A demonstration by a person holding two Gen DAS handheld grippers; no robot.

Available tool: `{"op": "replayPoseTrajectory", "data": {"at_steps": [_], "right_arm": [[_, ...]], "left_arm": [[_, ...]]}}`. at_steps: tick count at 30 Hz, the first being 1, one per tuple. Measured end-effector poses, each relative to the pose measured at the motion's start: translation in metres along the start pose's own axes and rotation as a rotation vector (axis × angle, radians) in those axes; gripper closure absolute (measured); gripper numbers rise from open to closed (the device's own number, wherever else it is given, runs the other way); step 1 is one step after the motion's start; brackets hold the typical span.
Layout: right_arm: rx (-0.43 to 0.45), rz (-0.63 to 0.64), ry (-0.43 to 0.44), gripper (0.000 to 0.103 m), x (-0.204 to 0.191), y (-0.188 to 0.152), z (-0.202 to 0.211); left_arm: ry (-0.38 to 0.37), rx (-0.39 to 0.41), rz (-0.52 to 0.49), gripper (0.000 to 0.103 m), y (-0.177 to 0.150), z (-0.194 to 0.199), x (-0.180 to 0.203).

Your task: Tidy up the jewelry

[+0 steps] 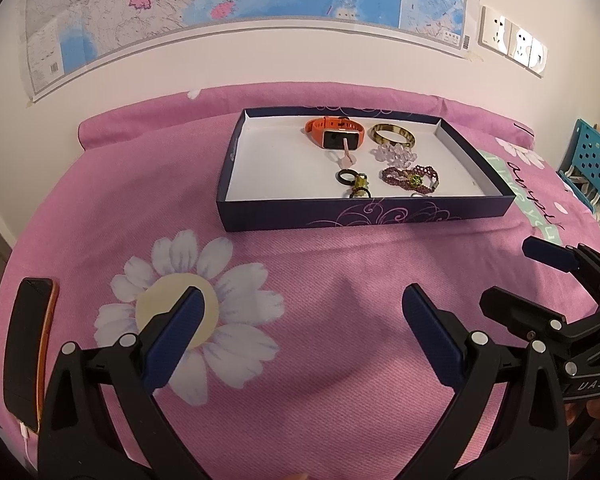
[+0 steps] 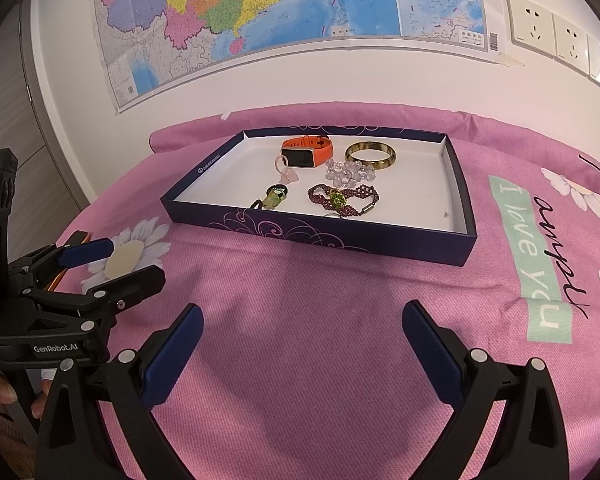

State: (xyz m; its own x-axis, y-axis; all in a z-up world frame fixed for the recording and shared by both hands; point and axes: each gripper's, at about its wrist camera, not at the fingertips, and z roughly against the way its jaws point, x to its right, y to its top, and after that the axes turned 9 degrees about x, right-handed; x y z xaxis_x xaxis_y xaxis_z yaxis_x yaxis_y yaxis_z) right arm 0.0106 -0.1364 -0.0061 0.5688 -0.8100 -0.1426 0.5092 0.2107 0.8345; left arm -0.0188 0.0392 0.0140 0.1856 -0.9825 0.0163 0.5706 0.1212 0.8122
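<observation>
Both grippers, left (image 1: pixel 300 312) and right (image 2: pixel 300 328), gape empty; the tray's (image 2: pixel 320 236) near wall half-hides a ring (image 2: pixel 332 215).

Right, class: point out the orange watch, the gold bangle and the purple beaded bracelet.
orange watch (image 2: pixel 299 157): right wrist view, on its dark screen.
gold bangle (image 2: pixel 371 163): right wrist view, near rim.
purple beaded bracelet (image 1: pixel 416 180): left wrist view, green centre stone.

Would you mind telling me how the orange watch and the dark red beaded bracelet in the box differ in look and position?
The orange smartwatch with a rectangular dark screen has a smooth band, while the dark red beaded bracelet is woven from small beads around a green stone. The watch sits near the far wall of the dark blue shallow box; the bracelet lies nearer the front wall. The watch stands on its looped band; the bracelet lies flat. Both rest on the box's white floor.
</observation>
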Motion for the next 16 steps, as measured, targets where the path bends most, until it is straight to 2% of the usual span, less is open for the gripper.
{"op": "replayPoseTrajectory", "data": {"at_steps": [8, 13, 16], "right_arm": [[0.003, 0.004, 0.003, 0.007, -0.001, 0.001, 0.001], [-0.01, 0.03, -0.011, 0.007, 0.003, 0.002, 0.006], [-0.031, 0.022, -0.041, 0.007, 0.027, 0.005, 0.013]], "left_arm": [[-0.009, 0.023, -0.016, 0.005, 0.001, 0.003, 0.002], [-0.017, -0.023, 0.011, 0.005, -0.001, -0.004, -0.004], [-0.002, -0.042, 0.023, 0.005, -0.003, -0.009, -0.014]]}}
